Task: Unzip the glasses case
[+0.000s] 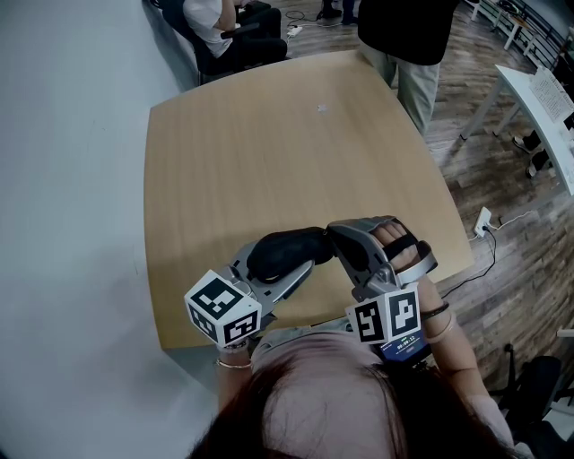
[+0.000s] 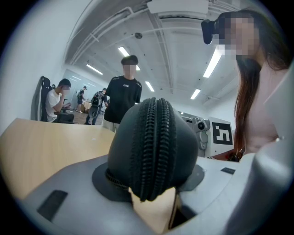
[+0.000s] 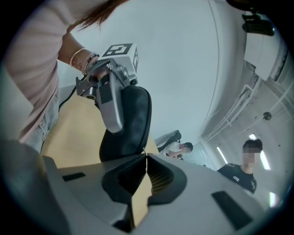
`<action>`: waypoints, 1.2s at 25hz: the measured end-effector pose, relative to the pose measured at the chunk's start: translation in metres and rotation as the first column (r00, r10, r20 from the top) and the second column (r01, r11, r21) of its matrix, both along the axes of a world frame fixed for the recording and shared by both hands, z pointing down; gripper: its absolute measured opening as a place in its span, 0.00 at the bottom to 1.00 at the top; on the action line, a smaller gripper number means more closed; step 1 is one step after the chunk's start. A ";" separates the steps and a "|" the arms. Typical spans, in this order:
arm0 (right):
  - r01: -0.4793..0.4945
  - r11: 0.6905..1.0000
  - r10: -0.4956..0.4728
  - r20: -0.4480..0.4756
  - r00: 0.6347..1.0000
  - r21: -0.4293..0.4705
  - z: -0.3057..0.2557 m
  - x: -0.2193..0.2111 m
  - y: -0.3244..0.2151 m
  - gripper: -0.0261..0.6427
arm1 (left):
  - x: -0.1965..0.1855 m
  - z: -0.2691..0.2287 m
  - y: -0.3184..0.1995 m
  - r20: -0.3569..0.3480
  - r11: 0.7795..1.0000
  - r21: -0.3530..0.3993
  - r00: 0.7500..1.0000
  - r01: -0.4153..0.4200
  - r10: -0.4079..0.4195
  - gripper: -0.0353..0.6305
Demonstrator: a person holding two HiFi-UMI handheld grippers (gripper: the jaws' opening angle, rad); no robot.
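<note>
asking: where is the glasses case, and what are the two hand tools doing?

answering: the black glasses case (image 2: 154, 147) is lifted off the wooden tabletop (image 1: 269, 152), close to the person's chest. the left gripper (image 1: 300, 260) has its fingers clamped on the sides of the case. the zipper (image 2: 155, 124) runs up the middle, facing that gripper's camera. the right gripper (image 3: 146, 158) has its fingers pressed together, tips right at one end of the case. whether a zipper pull is pinched there is too small to tell.

asking: how does the unzipping go well?

answering: i judge the left side needs a firm, steady hold so the case, which seems soft, does not twist. the right side needs the pull truly between its fingers. then it needs a draw along the line of the teeth, following the curve round the end, not away from the case. a sideways tug would likely slip off or jam the slider.

asking: how many of each thing?

answering: one glasses case, one zipper, two grippers, one tabletop, and two marker cubes (image 1: 222, 309), one on each gripper. beyond the tabletop are one seated person (image 1: 215, 27) and one standing person (image 1: 408, 36). farther figures in the left gripper view are too small to count.
</note>
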State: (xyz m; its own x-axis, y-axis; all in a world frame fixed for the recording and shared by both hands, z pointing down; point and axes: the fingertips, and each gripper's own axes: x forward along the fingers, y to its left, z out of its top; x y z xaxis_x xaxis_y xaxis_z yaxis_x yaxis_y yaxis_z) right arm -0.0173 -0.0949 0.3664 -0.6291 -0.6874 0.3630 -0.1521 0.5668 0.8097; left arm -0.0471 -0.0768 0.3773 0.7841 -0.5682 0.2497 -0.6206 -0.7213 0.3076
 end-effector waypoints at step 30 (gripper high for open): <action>0.027 1.000 -0.027 0.018 0.999 -0.013 0.001 -0.009 0.007 0.06 | 0.008 0.019 0.001 0.093 1.000 -0.028 0.996 -0.013 0.015 0.37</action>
State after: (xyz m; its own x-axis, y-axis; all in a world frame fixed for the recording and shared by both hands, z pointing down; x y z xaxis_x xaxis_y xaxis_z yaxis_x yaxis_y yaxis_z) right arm -0.0268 -0.0880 0.3670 -0.6535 -0.6654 0.3608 -0.1509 0.5816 0.7994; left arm -0.0390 -0.0761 0.3967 0.7644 -0.5493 0.3374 -0.6375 -0.7222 0.2683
